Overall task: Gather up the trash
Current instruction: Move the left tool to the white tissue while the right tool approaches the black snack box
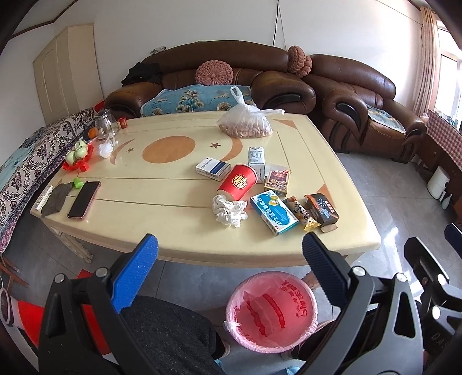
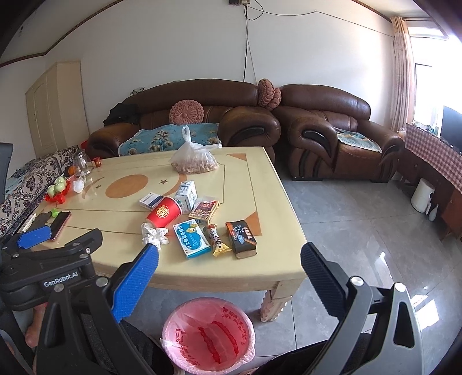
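Both your grippers, left gripper [image 1: 230, 248] and right gripper [image 2: 229, 258], hang spread and empty; nothing collected yet. Reach first for the crumpled tissue [image 1: 229, 212] at frame centre, then the pink-lined bin [image 1: 271, 311] below.

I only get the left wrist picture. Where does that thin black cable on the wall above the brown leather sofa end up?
Observer: In the right wrist view, the thin black cable climbs to a dark wall socket near the ceiling.
Visitor: Does the left tool show from outside anywhere?
Observer: Yes. The left gripper appears side-on at the table's near left corner, jaws open, next to the dark flat smartphone.
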Available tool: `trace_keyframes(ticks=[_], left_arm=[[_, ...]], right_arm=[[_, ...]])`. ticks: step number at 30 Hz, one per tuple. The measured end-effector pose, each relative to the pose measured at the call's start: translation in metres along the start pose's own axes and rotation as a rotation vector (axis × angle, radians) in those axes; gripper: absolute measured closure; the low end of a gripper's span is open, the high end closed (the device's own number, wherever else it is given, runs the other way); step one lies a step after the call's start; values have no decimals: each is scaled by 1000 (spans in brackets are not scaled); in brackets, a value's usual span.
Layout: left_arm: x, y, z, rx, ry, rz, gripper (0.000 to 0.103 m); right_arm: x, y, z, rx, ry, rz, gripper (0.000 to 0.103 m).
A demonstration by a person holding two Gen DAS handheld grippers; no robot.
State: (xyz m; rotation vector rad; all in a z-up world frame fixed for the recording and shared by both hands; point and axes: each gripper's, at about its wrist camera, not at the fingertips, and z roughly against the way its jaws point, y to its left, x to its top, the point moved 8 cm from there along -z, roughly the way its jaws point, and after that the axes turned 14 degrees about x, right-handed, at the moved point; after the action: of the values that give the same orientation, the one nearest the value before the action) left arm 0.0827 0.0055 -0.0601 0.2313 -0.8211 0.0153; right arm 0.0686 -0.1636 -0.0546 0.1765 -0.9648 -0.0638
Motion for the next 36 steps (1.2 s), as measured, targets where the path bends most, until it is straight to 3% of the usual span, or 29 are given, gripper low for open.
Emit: trace_keyframes(ticks=[16,24,36], left_arm=[[1,-27,-59,-14,99,-54,5],[-5,-30,-103,-98,184,-57,5],[-7,-47,-174,-76,289,-86,5]], right_arm=[[-4,-38,-67,-10,92,-24,6],[-6,-52,-111,25,144,-9,6],[-7,-82,-180,76,233,-12,6]])
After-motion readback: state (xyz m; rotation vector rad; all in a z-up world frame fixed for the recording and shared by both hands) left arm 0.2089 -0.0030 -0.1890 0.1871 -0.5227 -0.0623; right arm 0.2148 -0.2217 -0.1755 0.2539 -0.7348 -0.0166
